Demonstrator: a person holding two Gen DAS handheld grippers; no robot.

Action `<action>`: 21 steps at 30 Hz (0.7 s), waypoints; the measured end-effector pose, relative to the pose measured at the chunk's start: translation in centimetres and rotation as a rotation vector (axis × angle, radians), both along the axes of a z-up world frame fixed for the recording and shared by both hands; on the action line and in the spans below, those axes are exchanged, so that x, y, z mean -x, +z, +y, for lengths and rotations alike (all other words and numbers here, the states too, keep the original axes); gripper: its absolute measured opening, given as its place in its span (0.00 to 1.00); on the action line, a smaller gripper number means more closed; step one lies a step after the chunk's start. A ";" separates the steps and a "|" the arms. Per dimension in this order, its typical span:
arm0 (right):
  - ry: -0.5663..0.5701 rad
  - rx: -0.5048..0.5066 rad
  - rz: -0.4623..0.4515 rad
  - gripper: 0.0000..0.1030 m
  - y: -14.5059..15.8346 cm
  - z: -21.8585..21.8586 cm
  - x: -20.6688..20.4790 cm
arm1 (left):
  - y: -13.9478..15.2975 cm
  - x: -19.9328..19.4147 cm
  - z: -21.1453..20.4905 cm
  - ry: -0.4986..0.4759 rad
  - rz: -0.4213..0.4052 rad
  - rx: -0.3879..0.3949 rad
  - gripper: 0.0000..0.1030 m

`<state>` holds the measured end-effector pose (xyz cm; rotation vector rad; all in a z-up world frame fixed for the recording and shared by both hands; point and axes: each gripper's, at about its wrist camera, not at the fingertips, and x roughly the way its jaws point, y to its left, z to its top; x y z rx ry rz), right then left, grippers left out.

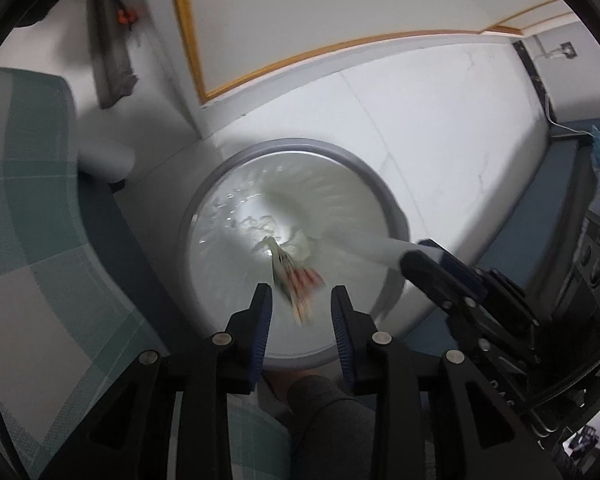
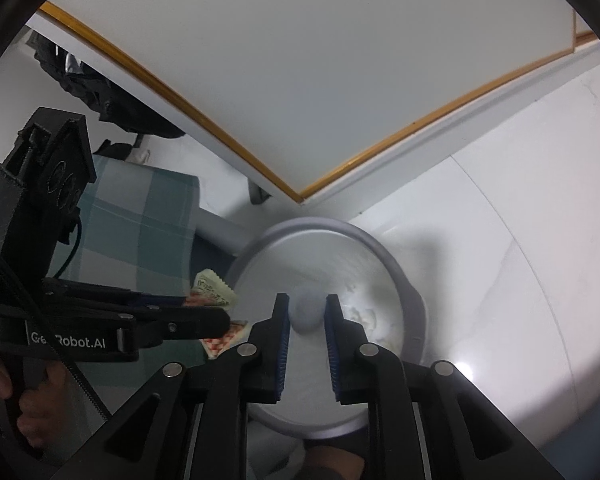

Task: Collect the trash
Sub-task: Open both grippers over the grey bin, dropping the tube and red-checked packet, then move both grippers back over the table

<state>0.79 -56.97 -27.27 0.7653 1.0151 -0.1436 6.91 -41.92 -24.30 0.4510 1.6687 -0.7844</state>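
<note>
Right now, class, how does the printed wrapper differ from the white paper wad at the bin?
The wrapper is printed with red checks and has a cream zigzag edge; the paper wad is plain white. The wrapper is flat and creased; the paper wad is rounded. The wrapper sits between the left gripper's fingers, the paper wad between the right gripper's. Both look blurred above the lined bin.
</note>
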 end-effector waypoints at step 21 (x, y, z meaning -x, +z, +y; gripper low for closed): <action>-0.009 0.015 -0.002 0.45 4.1 -0.7 3.3 | 8.8 -1.3 3.1 0.106 -0.182 0.178 0.66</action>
